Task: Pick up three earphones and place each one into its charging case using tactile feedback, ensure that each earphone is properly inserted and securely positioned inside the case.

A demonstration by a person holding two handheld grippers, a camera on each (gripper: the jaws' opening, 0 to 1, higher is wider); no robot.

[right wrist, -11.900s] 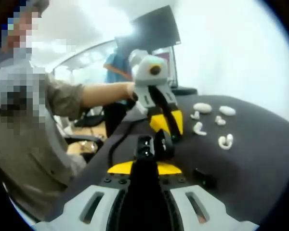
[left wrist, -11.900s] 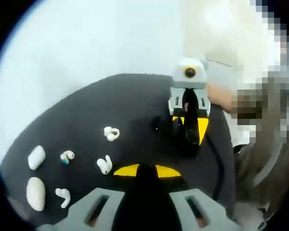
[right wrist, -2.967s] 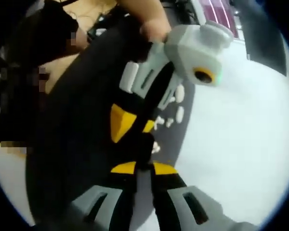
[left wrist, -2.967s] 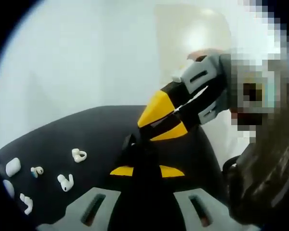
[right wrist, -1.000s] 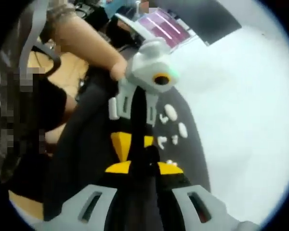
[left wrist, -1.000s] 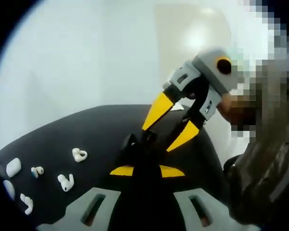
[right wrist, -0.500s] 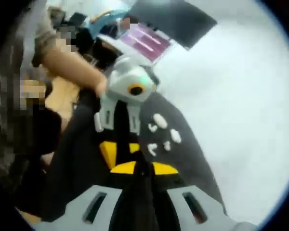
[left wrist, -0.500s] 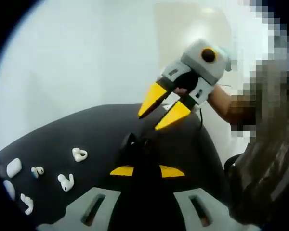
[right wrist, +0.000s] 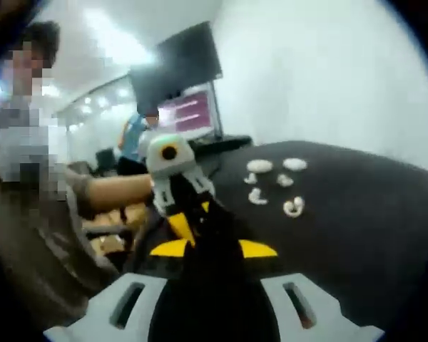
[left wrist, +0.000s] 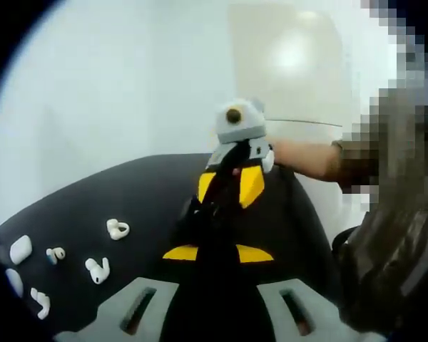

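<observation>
Several white earphones lie on the black mat: one (left wrist: 117, 229) nearest my left gripper, then others (left wrist: 98, 269), (left wrist: 55, 252), (left wrist: 39, 301) further left. Two white charging cases (left wrist: 19, 248) sit at the mat's left edge. The right gripper view has the same earphones (right wrist: 294, 206), (right wrist: 257, 197) and cases (right wrist: 259, 165), (right wrist: 294, 164) at right. My left gripper (left wrist: 205, 208) is shut with nothing in it, raised above the mat. My right gripper (left wrist: 228, 196) faces it tip to tip, its jaws together. From the other side, the left gripper (right wrist: 189, 214) meets the right gripper (right wrist: 203, 224).
The black mat (left wrist: 128, 192) ends in a curved edge against a white surface (left wrist: 114, 92). The person's arm and sleeve (left wrist: 328, 160) reach in from the right. A dark monitor (right wrist: 178, 68) and another person (right wrist: 135, 135) are at the back.
My right gripper, open a second ago, has drawn its jaws together and swung round to face the left gripper head-on. The left gripper has stayed put.
</observation>
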